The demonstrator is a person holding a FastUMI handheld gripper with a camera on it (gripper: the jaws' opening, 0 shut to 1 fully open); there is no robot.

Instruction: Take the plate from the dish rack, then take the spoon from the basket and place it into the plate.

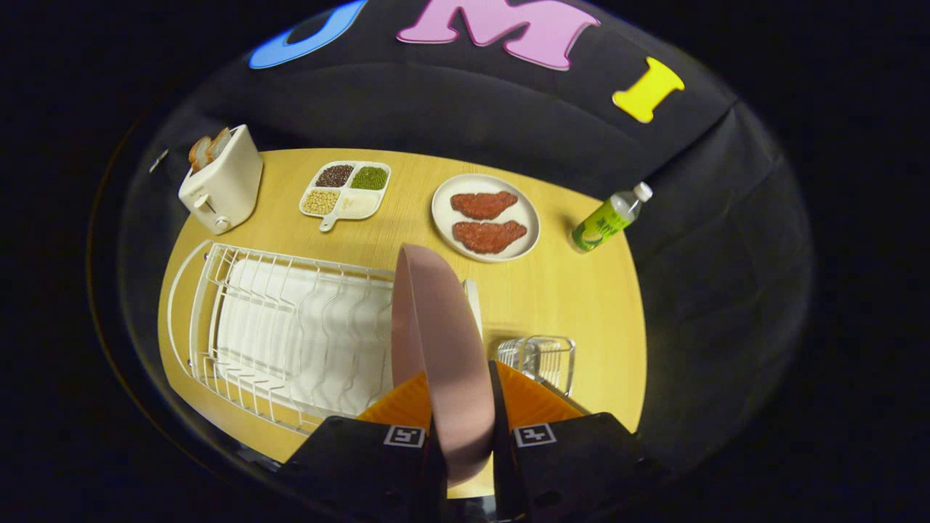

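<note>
Here the hand-held gripper (460, 407) is pinching the pink plate (443, 341): one finger presses on each face of it, and the plate stands on edge between them. Its rim runs straight ahead, away from the fingers, so its long line points toward the far side of the surface (567, 290), and its top leans slightly to the left. The plate is lifted above the right end of the white wire dish rack (290, 327), which lies to the left of the fingers with its slots bare over a white drip tray. Just to the right of the fingers, close beside the rack's end, stands a small clear basket (541, 359); whether a spoon lies in it I cannot tell. Beyond the pink plate, a white plate (485, 216) carries two reddish-brown cutlets side by side. Left of that sits a white divided tray (346, 190) with four kinds of grains or beans. At the far left corner stands a white toaster (221, 181) with bread slices in its slots. On the far right a green-labelled bottle (609, 218) with a white cap stands, well apart from the rack.
</note>
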